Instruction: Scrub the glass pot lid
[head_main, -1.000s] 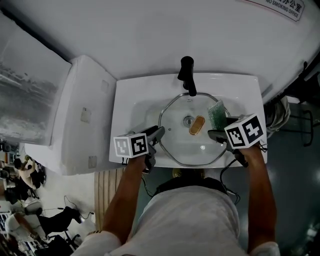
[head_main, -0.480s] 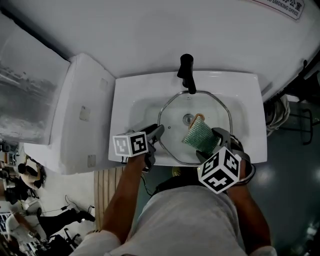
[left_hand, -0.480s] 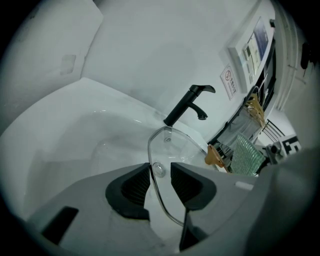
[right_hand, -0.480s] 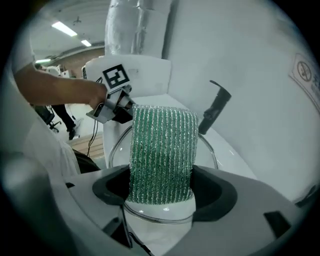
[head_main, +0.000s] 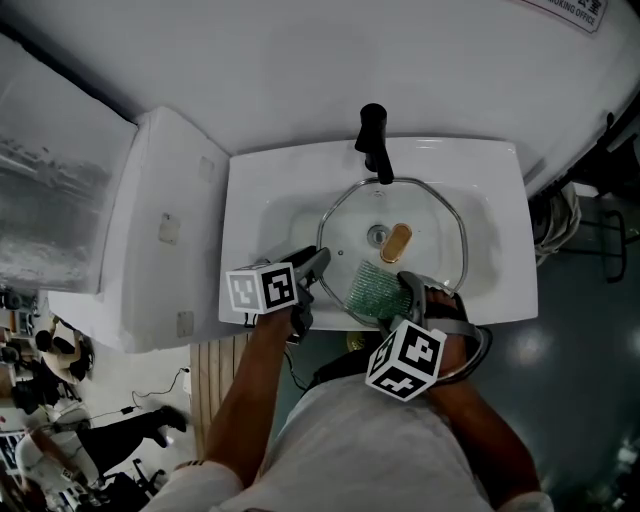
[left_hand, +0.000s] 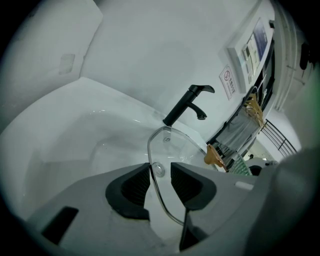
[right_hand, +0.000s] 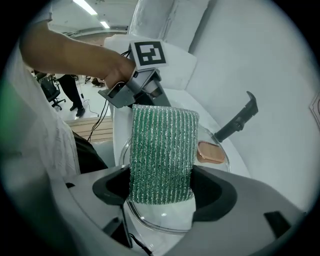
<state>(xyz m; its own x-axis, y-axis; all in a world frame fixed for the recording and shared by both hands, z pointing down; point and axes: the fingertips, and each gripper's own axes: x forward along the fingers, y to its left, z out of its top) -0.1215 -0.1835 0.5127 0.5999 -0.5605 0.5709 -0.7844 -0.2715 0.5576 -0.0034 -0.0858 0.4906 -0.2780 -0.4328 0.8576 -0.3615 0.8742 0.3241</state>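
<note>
Two grippers meet at the white sink (head_main: 250, 200), where the glass pot lid (head_main: 430, 235) rests in the basin below the black faucet (head_main: 374, 140). We pinch the lid's near-left rim with the left gripper (head_main: 318, 265), jaws closed on the edge. Our right gripper (head_main: 405, 292) clamps a green scouring pad (head_main: 375, 290), which lies on the lid's near part, just short of its tan knob (head_main: 396, 242).

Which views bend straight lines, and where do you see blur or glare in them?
Both gripper views: fisheye, dark corners. Right gripper view: green scrubber sharp, shirt at left blurred, ceiling strips glaring. Head view: even light, sink edges only slightly bowed.
</note>
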